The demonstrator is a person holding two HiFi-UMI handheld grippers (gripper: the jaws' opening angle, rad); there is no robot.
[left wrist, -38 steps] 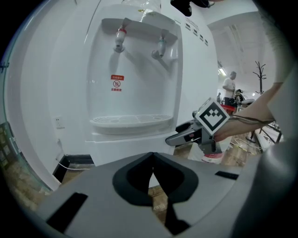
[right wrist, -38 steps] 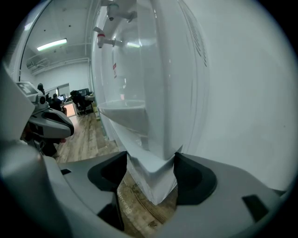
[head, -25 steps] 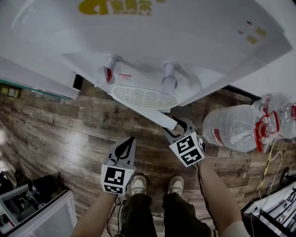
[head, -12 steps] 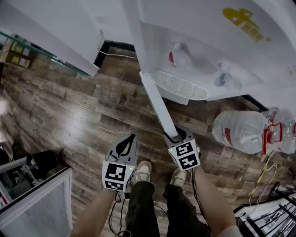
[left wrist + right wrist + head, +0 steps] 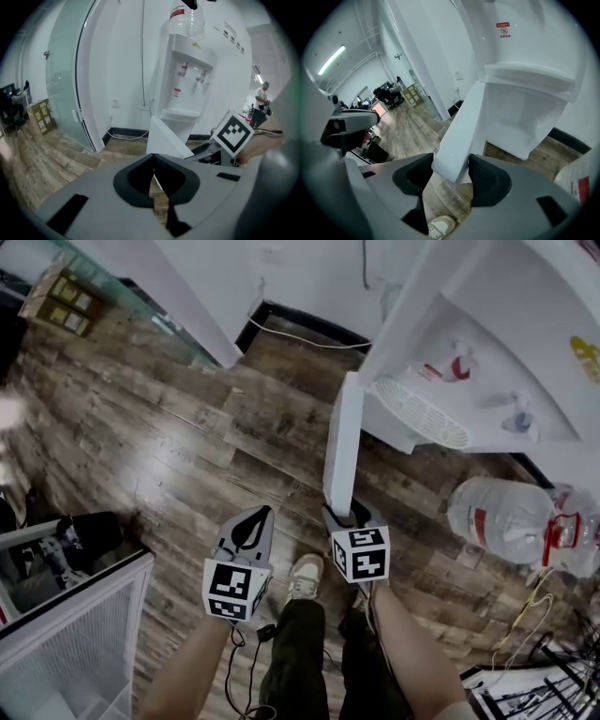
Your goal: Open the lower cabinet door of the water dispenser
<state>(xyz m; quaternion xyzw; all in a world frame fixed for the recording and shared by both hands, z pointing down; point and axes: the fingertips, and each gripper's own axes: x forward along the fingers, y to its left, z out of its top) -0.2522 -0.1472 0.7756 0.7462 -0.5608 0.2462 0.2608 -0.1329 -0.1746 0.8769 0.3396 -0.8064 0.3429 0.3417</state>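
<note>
The white water dispenser (image 5: 487,352) stands at the upper right, with its lower cabinet door (image 5: 342,442) swung out edge-on toward me. My right gripper (image 5: 345,515) clasps that door's free lower edge. In the right gripper view the door (image 5: 461,133) fills the gap between both pads of the right gripper (image 5: 452,176), whose jaws are opening slightly. My left gripper (image 5: 251,521) hangs beside it to the left, shut with nothing in it, apart from the door. In the left gripper view the left gripper (image 5: 153,176) shows only a thin slit, with the dispenser (image 5: 190,75) and door (image 5: 164,138) ahead.
Large water bottles (image 5: 502,517) lie on the wooden floor to the right of the dispenser. A white mesh box (image 5: 75,643) stands at the lower left and a glass partition (image 5: 141,306) runs behind. A cable (image 5: 300,334) lies along the wall. My shoes (image 5: 305,573) are below the grippers.
The door has swung out from the dispenser, from nearly shut to edge-on toward me. Both grippers moved with it, the right still on its edge, and the view turned left.
</note>
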